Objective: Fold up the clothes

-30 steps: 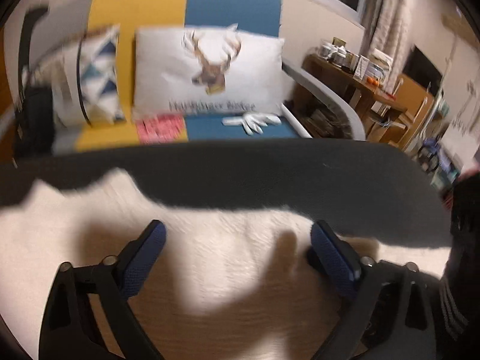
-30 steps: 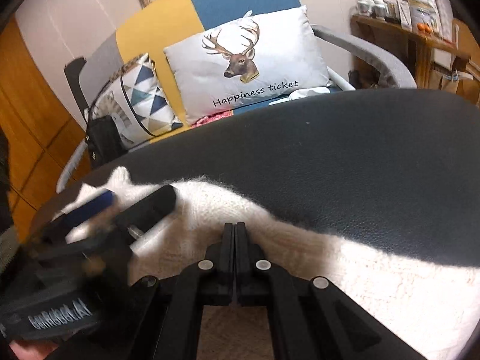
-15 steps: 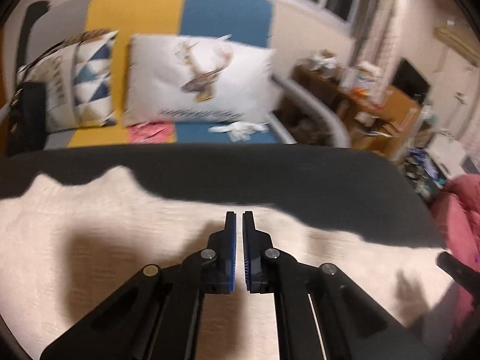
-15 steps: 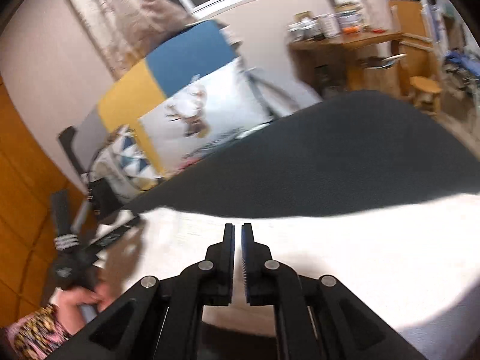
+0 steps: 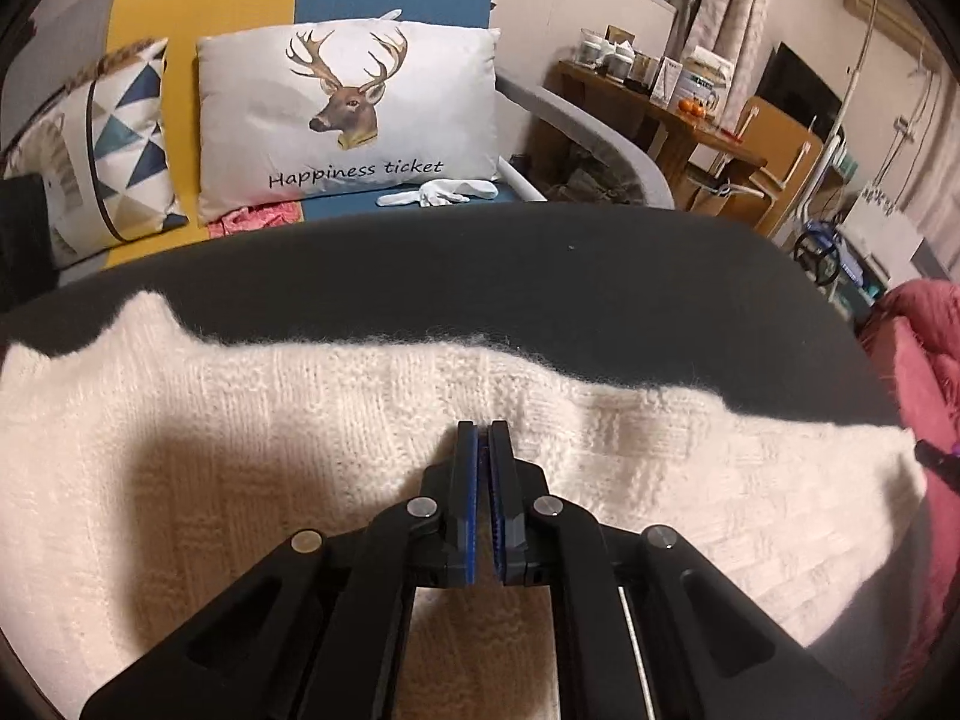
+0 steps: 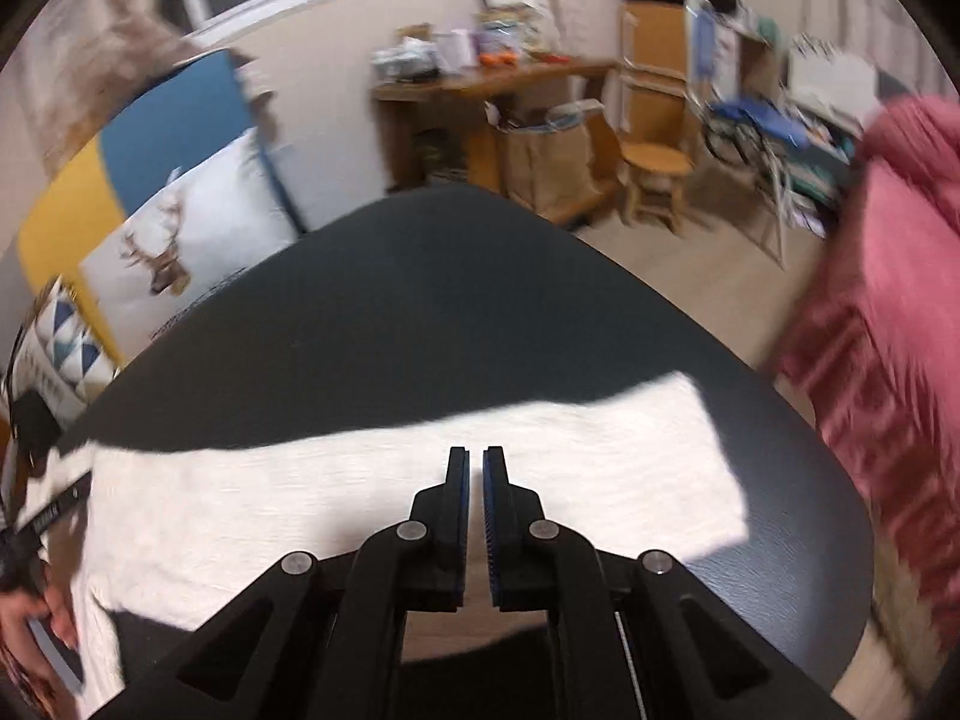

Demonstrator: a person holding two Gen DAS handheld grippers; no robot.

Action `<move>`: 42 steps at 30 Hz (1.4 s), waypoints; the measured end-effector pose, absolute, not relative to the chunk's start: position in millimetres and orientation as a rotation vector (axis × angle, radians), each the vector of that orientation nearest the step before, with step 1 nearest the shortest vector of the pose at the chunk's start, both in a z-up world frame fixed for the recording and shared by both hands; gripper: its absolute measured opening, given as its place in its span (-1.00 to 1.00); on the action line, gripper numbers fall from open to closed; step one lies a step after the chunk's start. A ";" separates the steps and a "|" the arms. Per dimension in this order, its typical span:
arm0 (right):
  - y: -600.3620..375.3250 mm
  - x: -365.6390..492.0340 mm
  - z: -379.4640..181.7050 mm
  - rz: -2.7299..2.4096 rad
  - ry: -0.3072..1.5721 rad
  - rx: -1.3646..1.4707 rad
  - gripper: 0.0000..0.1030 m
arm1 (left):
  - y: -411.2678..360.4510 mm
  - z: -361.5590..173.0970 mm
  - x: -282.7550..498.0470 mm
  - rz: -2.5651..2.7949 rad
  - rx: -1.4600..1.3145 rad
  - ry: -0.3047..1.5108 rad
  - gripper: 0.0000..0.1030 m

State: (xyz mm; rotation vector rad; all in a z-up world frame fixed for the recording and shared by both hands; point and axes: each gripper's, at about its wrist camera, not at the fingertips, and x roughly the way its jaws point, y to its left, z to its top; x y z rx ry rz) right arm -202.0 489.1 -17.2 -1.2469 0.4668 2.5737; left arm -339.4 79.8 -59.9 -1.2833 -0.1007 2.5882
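Beneath the left claw (image 5: pixel 483 429): white sweater (image 5: pixel 240 420).

left gripper (image 5: pixel 483 427): black linkage arms, blue ribbed pads, silver pivot screws
right gripper (image 6: pixel 474 453): same black build, blue pads

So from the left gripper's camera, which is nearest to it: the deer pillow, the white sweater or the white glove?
1. White sweater, right under the left gripper.
2. White glove, on the sofa seat past the dark table.
3. Deer pillow, propped just behind the glove.
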 end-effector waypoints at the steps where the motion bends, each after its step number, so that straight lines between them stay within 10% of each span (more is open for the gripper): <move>1: 492.5 -201.9 -17.7 2.577 0.461 -1.252 -0.90 | 79.0 -59.0 -340.1 2.587 -1.284 -0.103 -0.89; 42: 508.1 -167.9 7.6 2.555 0.496 -1.138 -0.84 | 86.7 -56.3 -340.8 2.619 -1.289 -0.027 -0.88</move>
